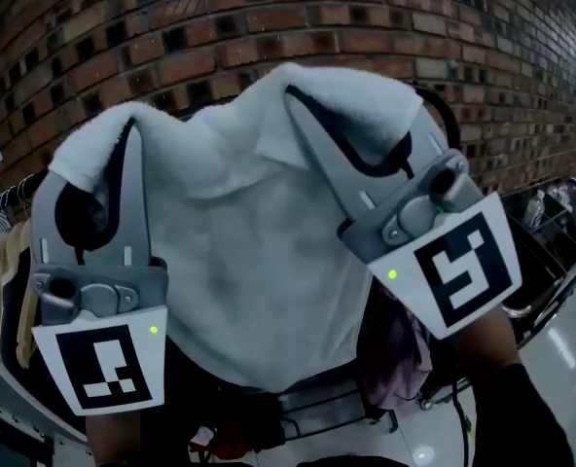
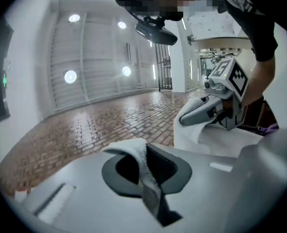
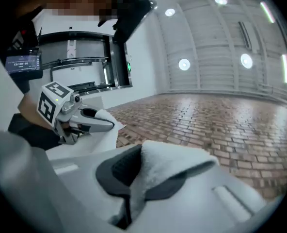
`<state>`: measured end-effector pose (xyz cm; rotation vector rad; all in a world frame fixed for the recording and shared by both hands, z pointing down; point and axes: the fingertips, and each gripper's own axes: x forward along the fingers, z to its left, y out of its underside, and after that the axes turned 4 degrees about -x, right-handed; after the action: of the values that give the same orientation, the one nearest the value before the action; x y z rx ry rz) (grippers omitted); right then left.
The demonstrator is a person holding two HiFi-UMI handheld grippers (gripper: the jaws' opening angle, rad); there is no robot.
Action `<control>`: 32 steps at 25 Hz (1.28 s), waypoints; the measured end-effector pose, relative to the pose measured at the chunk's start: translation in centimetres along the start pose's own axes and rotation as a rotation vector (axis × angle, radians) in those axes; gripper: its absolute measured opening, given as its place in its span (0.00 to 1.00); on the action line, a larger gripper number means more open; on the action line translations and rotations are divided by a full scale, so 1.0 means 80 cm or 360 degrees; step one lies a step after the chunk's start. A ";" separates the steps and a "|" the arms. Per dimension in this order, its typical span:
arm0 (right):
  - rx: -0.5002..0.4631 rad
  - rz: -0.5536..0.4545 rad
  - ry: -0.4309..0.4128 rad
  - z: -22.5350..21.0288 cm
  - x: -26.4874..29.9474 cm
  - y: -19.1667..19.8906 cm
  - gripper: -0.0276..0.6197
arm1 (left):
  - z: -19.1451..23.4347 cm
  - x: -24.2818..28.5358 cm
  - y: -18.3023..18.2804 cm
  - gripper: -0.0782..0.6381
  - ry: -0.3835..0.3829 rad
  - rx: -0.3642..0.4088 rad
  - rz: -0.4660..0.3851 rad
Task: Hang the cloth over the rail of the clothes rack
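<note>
The white towel hangs spread before the brick wall, its top edge stretched left to right. The left gripper and the right gripper each clamp a top corner, jaws closed on it.

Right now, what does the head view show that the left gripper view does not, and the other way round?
Only the head view: the whole white cloth hanging spread between the left gripper and the right gripper, plus hangers at the left edge and a purple garment below. Only the left gripper view: round ceiling lights and the left jaws shut on a cloth edge, seen close. Both: the cloth, the right gripper gripping it, and the brick wall.
</note>
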<state>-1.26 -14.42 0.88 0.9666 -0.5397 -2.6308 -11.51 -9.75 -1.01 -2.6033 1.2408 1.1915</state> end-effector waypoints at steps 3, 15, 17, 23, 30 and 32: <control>-0.0202 -0.0030 0.0008 -0.052 0.049 -0.026 0.06 | 0.049 0.050 -0.020 0.13 -0.0049 0.0251 -0.0038; -0.0793 0.0641 -0.0524 -0.079 0.253 0.128 0.06 | 0.021 0.252 0.188 0.13 0.0427 0.0768 0.0703; -0.0854 0.0841 -0.0746 -0.049 0.258 0.184 0.06 | -0.026 0.253 0.246 0.13 0.0771 0.0823 0.0887; -0.0573 0.1321 -0.1416 0.030 0.207 0.296 0.06 | -0.122 0.176 0.348 0.13 0.1762 0.0449 0.1413; -0.0133 0.1474 -0.1843 0.081 0.166 0.317 0.27 | -0.172 0.099 0.361 0.39 0.2260 -0.0095 0.1740; -0.0138 0.1490 -0.1870 0.082 0.163 0.318 0.43 | -0.170 0.103 0.361 0.56 0.2220 -0.0132 0.1725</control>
<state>-11.75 -40.48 9.37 -0.8255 -0.8060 -1.9968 -19.09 -39.25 11.54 -2.6088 2.9121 -1.1259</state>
